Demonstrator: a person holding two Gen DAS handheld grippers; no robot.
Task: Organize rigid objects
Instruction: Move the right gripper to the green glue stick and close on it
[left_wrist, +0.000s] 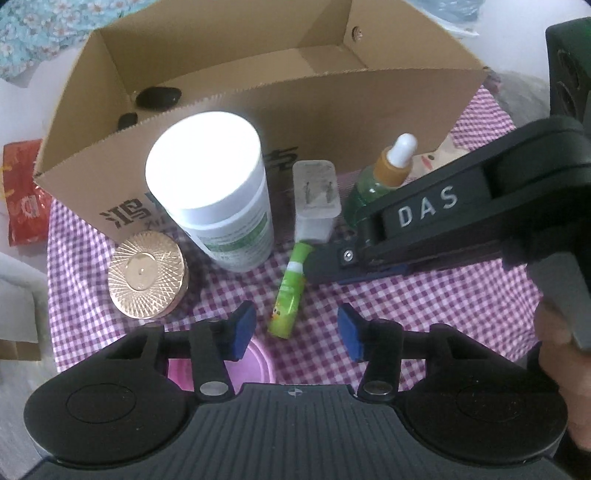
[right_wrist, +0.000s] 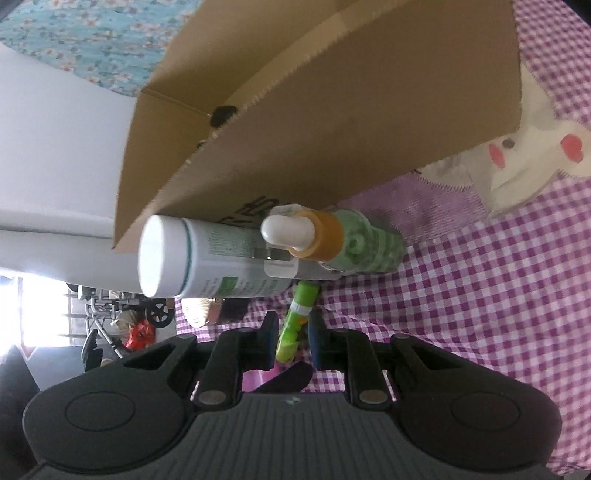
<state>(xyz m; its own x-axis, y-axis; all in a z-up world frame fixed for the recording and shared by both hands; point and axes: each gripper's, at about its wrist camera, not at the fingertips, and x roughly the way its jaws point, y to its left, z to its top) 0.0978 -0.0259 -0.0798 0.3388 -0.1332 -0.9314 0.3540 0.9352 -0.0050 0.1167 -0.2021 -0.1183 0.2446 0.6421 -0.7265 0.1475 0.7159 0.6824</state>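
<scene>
The left hand-held gripper (left_wrist: 295, 330) hangs above a purple checked cloth (left_wrist: 424, 295) with its blue pads (left_wrist: 242, 328) spread apart and nothing between them. Just beyond its tips lies a green tube (left_wrist: 290, 291), pointing away towards an upright white plug adapter (left_wrist: 317, 201).

The right hand-held gripper (right_wrist: 291, 341) comes in from the right side of the scene, low over the cloth, and its pads sit close on either side of the green tube, pinching it.

Behind these stands an open cardboard box (left_wrist: 332, 107) with two dark rounded things (left_wrist: 159, 98) in its far left corner. Against the box's near wall, from left to right, stand a gold-lidded jar (left_wrist: 146, 275), a tall white bottle (left_wrist: 210, 184) with a green label, the adapter, and a green dropper bottle (left_wrist: 384, 173) with an orange collar and white bulb. A pink round lid (left_wrist: 255, 363) shows under the left gripper. A red packet (left_wrist: 22, 192) lies off the cloth on the far left
</scene>
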